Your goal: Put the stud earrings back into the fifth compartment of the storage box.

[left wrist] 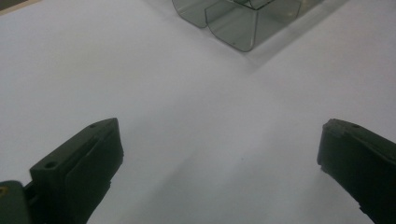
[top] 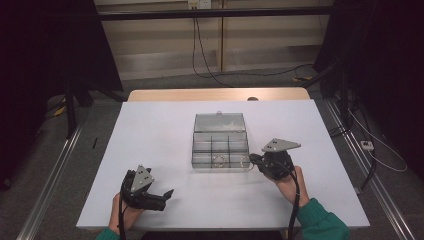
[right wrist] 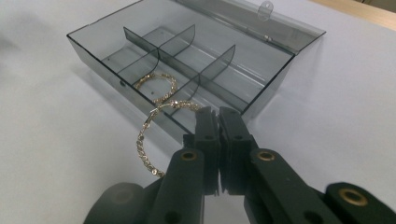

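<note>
right tongs (right wrist: 219,114) – clamped on a gold bangle (right wrist: 147,140), hung just off the box's (top: 220,122) near right corner, likely to drop in | second bangle (right wrist: 159,86) – already in a near cell | left tongs (left wrist: 219,154) – apart, idle on bench (top: 150,130), near left

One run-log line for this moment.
right gripper: shut on bracelet beside organizer box | second bracelet: in compartment | left gripper: open, idle
</note>
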### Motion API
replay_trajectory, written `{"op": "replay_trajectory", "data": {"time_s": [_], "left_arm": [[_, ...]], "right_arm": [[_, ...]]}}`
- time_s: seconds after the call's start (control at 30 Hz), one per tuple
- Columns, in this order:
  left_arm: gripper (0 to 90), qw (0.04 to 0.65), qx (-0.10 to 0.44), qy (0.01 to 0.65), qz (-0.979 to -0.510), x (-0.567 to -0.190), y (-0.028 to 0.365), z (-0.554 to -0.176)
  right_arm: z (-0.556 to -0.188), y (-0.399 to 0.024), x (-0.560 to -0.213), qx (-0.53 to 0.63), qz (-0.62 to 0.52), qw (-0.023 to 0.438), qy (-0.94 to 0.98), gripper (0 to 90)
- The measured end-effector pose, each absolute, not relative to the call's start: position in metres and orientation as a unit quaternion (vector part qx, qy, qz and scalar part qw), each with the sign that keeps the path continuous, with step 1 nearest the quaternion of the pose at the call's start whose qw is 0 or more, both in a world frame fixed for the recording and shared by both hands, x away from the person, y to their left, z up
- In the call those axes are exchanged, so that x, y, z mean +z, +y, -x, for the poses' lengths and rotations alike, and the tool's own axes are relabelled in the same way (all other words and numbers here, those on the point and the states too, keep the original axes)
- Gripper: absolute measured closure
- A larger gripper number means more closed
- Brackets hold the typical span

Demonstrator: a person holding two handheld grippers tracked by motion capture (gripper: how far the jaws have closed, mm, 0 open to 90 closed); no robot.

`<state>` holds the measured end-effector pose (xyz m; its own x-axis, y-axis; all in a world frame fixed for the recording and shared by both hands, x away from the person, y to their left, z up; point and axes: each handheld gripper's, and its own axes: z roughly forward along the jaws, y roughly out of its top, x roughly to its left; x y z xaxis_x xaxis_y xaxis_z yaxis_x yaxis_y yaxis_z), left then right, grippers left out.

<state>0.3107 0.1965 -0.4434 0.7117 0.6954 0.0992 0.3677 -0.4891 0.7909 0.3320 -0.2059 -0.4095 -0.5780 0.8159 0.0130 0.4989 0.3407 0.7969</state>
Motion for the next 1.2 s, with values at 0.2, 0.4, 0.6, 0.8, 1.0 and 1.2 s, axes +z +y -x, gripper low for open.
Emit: {"op": "replay_trajectory", "data": {"time_s": [0.2,0.4,0.6,0.8,1.0,1.2], "left_arm": [[0.0,0.392,0.208,0.316,-0.839,-0.444,0.195,-0.311],[0.0,0.392,0.209,0.318,-0.837,-0.444,0.195,-0.311],[0.0,0.392,0.209,0.317,-0.838,-0.444,0.195,-0.311],[0.0,0.394,0.209,0.318,-0.837,-0.443,0.197,-0.311],[0.0,0.394,0.208,0.32,-0.836,-0.444,0.197,-0.311],[0.0,0.393,0.208,0.318,-0.837,-0.443,0.196,-0.31]], "right_arm": [[-0.336,-0.197,-0.408,0.406,-0.411,0.208,0.79,88.2],[-0.341,-0.189,-0.409,0.407,-0.41,0.206,0.79,88.2],[-0.347,-0.179,-0.408,0.41,-0.406,0.207,0.791,88.2],[-0.355,-0.171,-0.408,0.413,-0.405,0.208,0.789,88.2],[-0.361,-0.164,-0.409,0.414,-0.406,0.206,0.788,88.2],[-0.367,-0.159,-0.41,0.417,-0.406,0.203,0.788,88.2]]}}
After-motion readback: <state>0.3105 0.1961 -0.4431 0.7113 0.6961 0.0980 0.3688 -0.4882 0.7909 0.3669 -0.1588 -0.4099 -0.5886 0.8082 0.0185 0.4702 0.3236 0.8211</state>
